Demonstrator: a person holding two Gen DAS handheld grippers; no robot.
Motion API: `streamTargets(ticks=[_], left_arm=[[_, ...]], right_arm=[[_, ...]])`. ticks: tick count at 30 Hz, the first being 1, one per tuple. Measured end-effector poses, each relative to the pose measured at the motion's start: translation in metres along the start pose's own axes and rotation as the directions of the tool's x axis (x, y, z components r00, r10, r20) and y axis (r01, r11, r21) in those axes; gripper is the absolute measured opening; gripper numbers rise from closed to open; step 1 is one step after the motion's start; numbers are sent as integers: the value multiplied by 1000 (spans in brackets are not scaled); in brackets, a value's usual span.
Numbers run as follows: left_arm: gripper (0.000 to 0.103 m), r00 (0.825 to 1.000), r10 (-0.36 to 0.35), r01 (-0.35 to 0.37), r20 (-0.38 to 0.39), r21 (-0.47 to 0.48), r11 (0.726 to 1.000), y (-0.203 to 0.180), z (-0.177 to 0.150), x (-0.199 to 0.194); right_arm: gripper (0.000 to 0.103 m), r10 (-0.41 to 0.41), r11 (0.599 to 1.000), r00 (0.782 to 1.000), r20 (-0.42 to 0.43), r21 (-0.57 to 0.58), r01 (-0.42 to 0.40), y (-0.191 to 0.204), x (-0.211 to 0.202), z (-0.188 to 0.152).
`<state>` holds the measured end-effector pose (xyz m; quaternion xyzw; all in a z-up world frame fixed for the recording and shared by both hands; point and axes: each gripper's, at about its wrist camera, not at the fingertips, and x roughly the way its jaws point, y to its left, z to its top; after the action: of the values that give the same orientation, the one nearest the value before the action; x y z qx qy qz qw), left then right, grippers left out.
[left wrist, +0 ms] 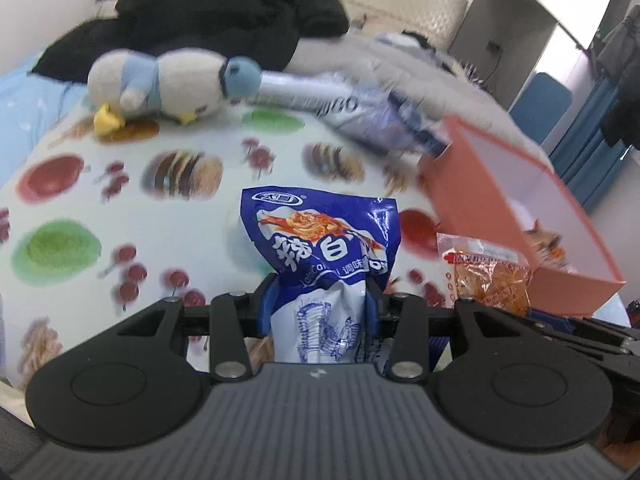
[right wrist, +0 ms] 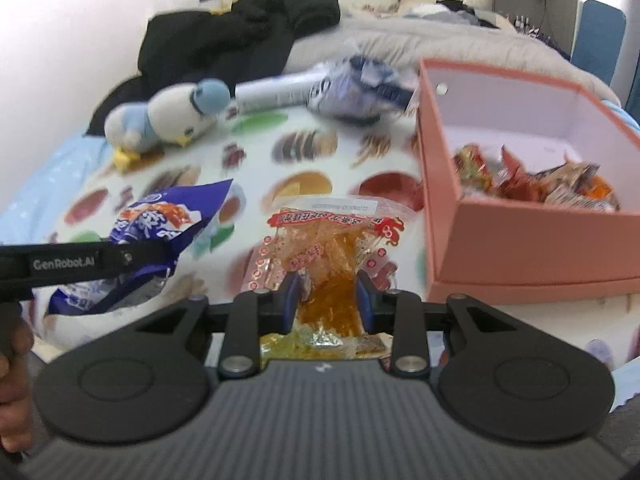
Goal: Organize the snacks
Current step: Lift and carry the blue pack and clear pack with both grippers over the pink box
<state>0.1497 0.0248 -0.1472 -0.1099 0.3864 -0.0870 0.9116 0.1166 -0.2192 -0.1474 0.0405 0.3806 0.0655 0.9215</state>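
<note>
Your left gripper holds a snack bag between its jaws, left of the packet in your right gripper. The box of snacks sits right of both, on the bed. Behind lie a plush penguin and another bag.

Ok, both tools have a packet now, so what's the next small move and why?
Probably carry the right tool with its orange snack packet over the pink box and let go there. The box is open, holds similar snacks already, and sits just right of that packet.
</note>
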Motion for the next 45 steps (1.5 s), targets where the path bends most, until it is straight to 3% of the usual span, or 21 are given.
streamTargets(ticks=[13,22,34,45], left_arm=[[48,992,-73,69,101,43,997,-54,34,-86],[48,980,-157,149,120,77,986,-99,38,-108],[48,966,-257,249,40,135,959,-157,38,-82],[48,973,-223,229,-51,190,955,-188,76,-5]], right_arm=[[33,-13,997,989,147,80,1,-20,-97,32],[33,-64,991,975,214,125,38,-42,-142,39],[33,-180,967,963,203,217,135,-86,-156,31],[33,-178,951,977,121,275,140,-120,-107,41]])
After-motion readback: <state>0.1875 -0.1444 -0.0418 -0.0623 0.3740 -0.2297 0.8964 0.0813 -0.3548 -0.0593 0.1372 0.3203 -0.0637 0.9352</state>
